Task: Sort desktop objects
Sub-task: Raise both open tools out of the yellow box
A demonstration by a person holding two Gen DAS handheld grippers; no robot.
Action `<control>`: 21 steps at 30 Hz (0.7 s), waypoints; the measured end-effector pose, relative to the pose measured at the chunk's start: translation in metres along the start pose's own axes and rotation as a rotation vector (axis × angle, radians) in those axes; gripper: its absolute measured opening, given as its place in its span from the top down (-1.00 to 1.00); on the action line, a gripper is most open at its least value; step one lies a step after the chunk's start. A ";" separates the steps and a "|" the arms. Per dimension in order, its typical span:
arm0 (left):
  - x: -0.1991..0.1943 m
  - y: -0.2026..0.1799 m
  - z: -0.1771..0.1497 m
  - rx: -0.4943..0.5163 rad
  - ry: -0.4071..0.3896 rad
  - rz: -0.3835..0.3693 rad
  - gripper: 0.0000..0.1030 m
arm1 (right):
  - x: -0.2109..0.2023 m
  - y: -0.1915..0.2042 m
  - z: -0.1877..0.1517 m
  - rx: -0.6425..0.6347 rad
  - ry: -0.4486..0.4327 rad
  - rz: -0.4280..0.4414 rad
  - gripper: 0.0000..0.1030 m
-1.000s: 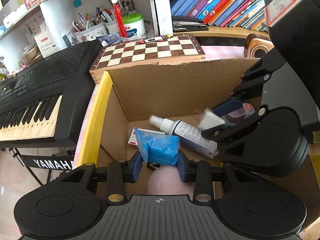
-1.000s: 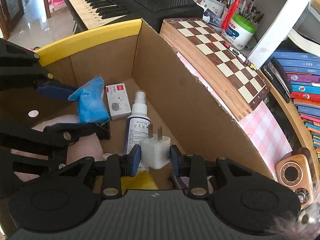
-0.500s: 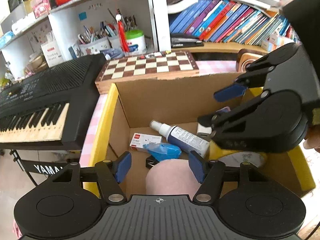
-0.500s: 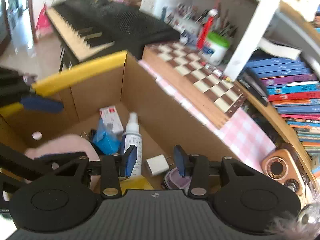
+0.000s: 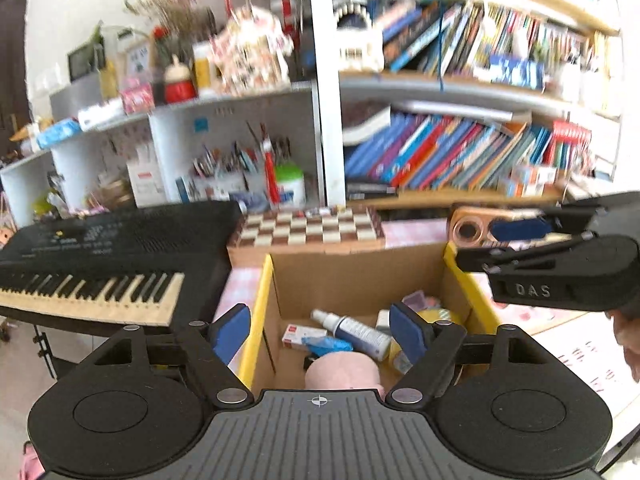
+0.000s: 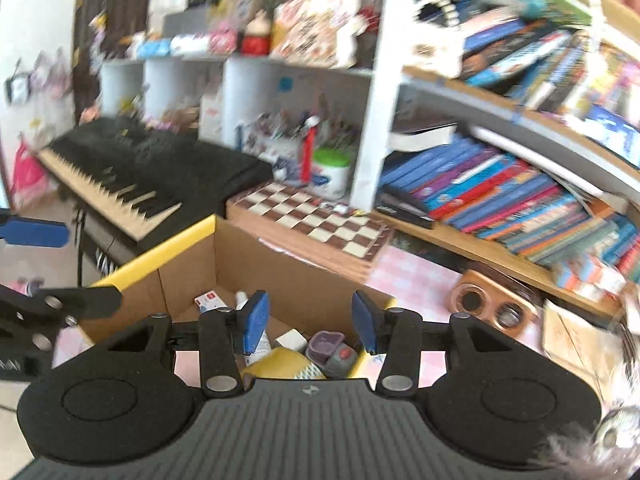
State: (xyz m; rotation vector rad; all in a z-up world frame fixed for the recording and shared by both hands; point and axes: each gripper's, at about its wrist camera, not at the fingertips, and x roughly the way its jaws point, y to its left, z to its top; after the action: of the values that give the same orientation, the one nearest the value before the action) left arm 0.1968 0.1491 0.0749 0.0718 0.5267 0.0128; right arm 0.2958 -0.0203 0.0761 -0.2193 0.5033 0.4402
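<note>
A cardboard box [image 5: 256, 320] with yellow-taped rims lies below both grippers. Inside it are a white spray bottle [image 5: 352, 330], a blue packet [image 5: 328, 344], a small red-and-white carton [image 5: 300, 334], a pink round thing [image 5: 340, 372] and a white charger [image 6: 292, 340]. My left gripper [image 5: 320, 332] hangs above the box's near side, its jaws opening with nothing between them. My right gripper [image 6: 311, 324] is also above the box, its jaws opening and empty. A purple item [image 6: 332, 346] and a yellow one [image 6: 280, 364] lie under it.
A black keyboard [image 5: 112, 248] stands left of the box and a chessboard [image 5: 308, 228] behind it. A wooden speaker [image 6: 492, 308] sits on the pink checked cloth to the right. Shelves with books [image 5: 460, 152] and pen pots [image 5: 224, 168] fill the back.
The left gripper let go of the blue packet and the right one let go of the white charger, both now in the box. Both grippers opened, rose and drew back.
</note>
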 end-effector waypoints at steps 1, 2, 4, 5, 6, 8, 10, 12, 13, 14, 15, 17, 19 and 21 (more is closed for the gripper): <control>-0.011 -0.001 -0.001 -0.001 -0.021 0.001 -0.61 | -0.011 0.000 -0.004 0.018 -0.013 -0.017 0.12; -0.021 -0.002 -0.003 -0.001 -0.040 -0.001 -0.66 | -0.021 0.000 -0.008 0.033 -0.023 -0.033 0.11; -0.040 -0.005 -0.008 0.005 -0.075 -0.006 -0.72 | -0.042 0.000 -0.017 0.063 -0.040 -0.062 0.11; -0.048 -0.007 -0.010 0.009 -0.087 -0.007 -0.73 | -0.052 0.001 -0.022 0.081 -0.048 -0.074 0.11; -0.056 -0.010 -0.013 0.013 -0.097 -0.011 -0.73 | -0.061 0.002 -0.027 0.095 -0.053 -0.085 0.11; -0.069 -0.013 -0.020 0.012 -0.109 -0.013 -0.75 | -0.080 0.006 -0.038 0.124 -0.065 -0.105 0.11; -0.081 -0.017 -0.027 0.009 -0.123 -0.017 -0.78 | -0.098 0.009 -0.049 0.140 -0.078 -0.126 0.11; -0.092 -0.021 -0.034 0.005 -0.129 -0.016 -0.82 | -0.116 0.013 -0.060 0.152 -0.088 -0.149 0.09; -0.096 -0.023 -0.038 0.002 -0.130 -0.015 -0.82 | -0.124 0.015 -0.065 0.161 -0.093 -0.161 0.09; -0.100 -0.025 -0.042 -0.002 -0.129 -0.015 -0.83 | -0.132 0.016 -0.071 0.168 -0.097 -0.172 0.08; -0.104 -0.027 -0.047 -0.005 -0.128 -0.014 -0.83 | -0.141 0.017 -0.078 0.176 -0.101 -0.184 0.07; -0.110 -0.032 -0.055 -0.012 -0.123 -0.004 -0.84 | -0.154 0.018 -0.089 0.191 -0.105 -0.205 0.06; -0.113 -0.036 -0.062 -0.023 -0.114 0.003 -0.85 | -0.166 0.019 -0.101 0.204 -0.105 -0.227 0.06; -0.117 -0.039 -0.069 -0.038 -0.107 0.005 -0.86 | -0.177 0.020 -0.115 0.212 -0.109 -0.250 0.04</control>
State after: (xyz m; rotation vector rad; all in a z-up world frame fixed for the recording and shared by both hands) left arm 0.0611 0.1111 0.0714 0.0363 0.4191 0.0237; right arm 0.1004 -0.1003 0.0661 -0.0524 0.4061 0.1524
